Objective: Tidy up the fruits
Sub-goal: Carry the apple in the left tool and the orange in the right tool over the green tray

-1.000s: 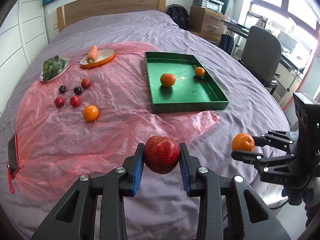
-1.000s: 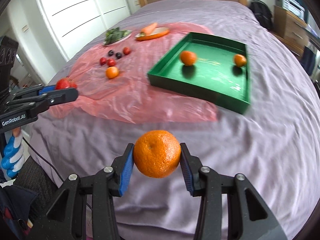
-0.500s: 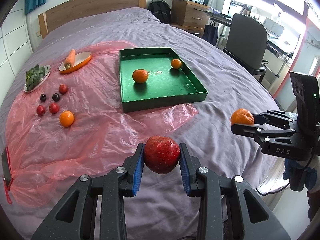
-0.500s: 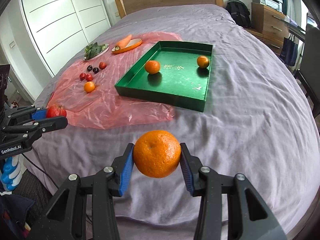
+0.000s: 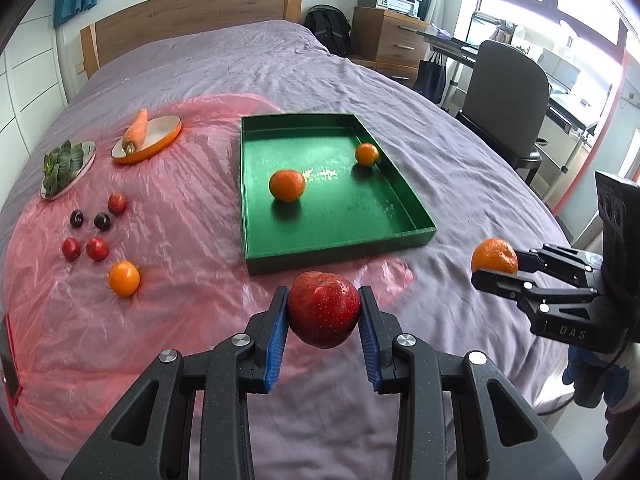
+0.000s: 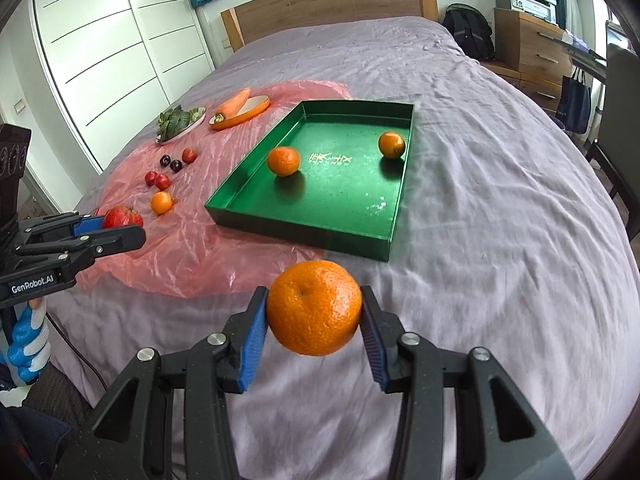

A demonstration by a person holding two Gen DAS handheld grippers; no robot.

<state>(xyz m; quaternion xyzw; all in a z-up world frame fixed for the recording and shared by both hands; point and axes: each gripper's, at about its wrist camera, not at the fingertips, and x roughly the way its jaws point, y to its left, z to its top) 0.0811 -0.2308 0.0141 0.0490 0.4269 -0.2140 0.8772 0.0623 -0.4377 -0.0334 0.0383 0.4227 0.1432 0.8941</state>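
My left gripper (image 5: 323,316) is shut on a red apple (image 5: 323,314), held above the bed short of the green tray (image 5: 332,256). My right gripper (image 6: 314,316) is shut on an orange (image 6: 314,314), also held above the bed near the tray's (image 6: 300,228) front edge. The tray holds two oranges (image 5: 286,185) (image 5: 367,154). On the pink plastic sheet (image 5: 180,240) left of the tray lie one orange (image 5: 124,278) and several small red and dark fruits (image 5: 97,248). Each gripper shows in the other's view: the right (image 5: 496,268) and the left (image 6: 116,226).
An orange dish with a carrot (image 5: 138,136) and a plate of greens (image 5: 64,166) sit at the sheet's far left. A desk chair (image 5: 508,92) and a dresser (image 5: 390,36) stand to the right of the bed. White wardrobe doors (image 6: 112,48) line the left.
Both grippers have moved forward toward the tray with their fruits still held; the tray looms larger and nearer in both views.
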